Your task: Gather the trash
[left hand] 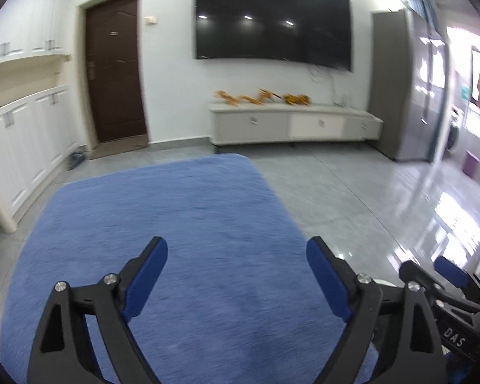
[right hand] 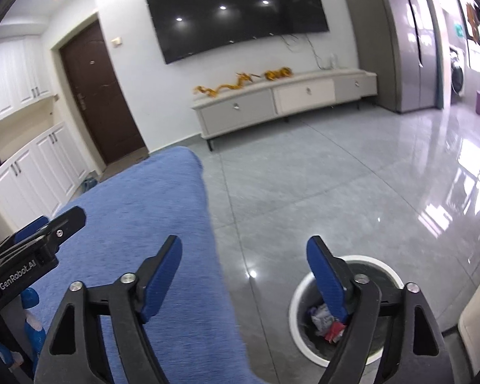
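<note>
My left gripper [left hand: 236,249] stands open above a blue cloth-covered surface [left hand: 163,224], nothing between its blue pads. My right gripper [right hand: 244,249] is open too, held over the right edge of the blue surface [right hand: 150,224] and the grey floor. Under its right finger stands a round white trash bin [right hand: 296,307] on the floor, with crumpled white and red trash [right hand: 324,318] lying inside. The right gripper [left hand: 432,272] shows at the lower right of the left wrist view. The left gripper [right hand: 48,227] shows at the left of the right wrist view.
A wall-mounted TV [left hand: 272,19] hangs over a low white cabinet [left hand: 291,124] with yellow ornaments on top. A dark brown door [left hand: 115,70] and white cupboards [left hand: 25,147] are at the left. A grey fridge [right hand: 409,38] stands at the right beside glossy tiled floor [right hand: 352,176].
</note>
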### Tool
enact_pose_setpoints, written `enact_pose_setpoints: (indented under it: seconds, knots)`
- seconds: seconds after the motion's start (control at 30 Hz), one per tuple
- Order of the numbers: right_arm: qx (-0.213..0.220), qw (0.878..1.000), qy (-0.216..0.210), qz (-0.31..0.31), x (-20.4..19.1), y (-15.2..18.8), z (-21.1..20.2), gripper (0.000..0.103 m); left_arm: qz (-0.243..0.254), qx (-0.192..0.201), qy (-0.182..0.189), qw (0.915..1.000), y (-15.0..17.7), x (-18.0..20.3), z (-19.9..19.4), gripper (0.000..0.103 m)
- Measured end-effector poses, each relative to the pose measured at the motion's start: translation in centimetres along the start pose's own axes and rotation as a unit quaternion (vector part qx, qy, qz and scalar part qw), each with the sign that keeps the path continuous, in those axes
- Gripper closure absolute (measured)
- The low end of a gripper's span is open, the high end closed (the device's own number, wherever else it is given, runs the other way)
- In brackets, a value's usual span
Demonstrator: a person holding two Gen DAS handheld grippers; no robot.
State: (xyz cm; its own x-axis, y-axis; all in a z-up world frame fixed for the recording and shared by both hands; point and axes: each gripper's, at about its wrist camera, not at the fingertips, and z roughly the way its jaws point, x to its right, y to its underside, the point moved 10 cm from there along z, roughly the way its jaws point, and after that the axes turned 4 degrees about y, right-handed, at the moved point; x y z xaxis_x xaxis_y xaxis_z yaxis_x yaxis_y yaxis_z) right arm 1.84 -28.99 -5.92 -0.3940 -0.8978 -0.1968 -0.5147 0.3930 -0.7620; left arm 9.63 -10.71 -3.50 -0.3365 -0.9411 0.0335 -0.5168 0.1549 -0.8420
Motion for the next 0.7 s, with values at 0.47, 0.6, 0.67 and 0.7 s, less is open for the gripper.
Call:
enact_pose_setpoints:
  seconds: [0.47,0.6,0.67,0.7]
  knots:
    - [0.025,0.997,-0.018,-0.076,-7.4,3.1,-3.1,0.000,-0.060,0.027,-0.077,0.9949,2.7,-9.1,-5.0,0.014]
    - [0.033,0.996,-0.012,-0.080,-7.7,3.4,-4.0,0.000,-0.060,0.028,-0.079,0.9947,3.2,-9.1,-5.9,0.014]
    - [0.040,0.996,-0.009,-0.075,-7.5,3.3,-4.5,0.000,-0.058,0.030,-0.081,0.9946,3.0,-9.0,-6.1,0.014]
    - [0.043,0.996,-0.008,-0.074,-7.5,3.2,-4.6,0.000,-0.057,0.033,-0.082,0.9945,3.1,-9.0,-6.3,0.014]
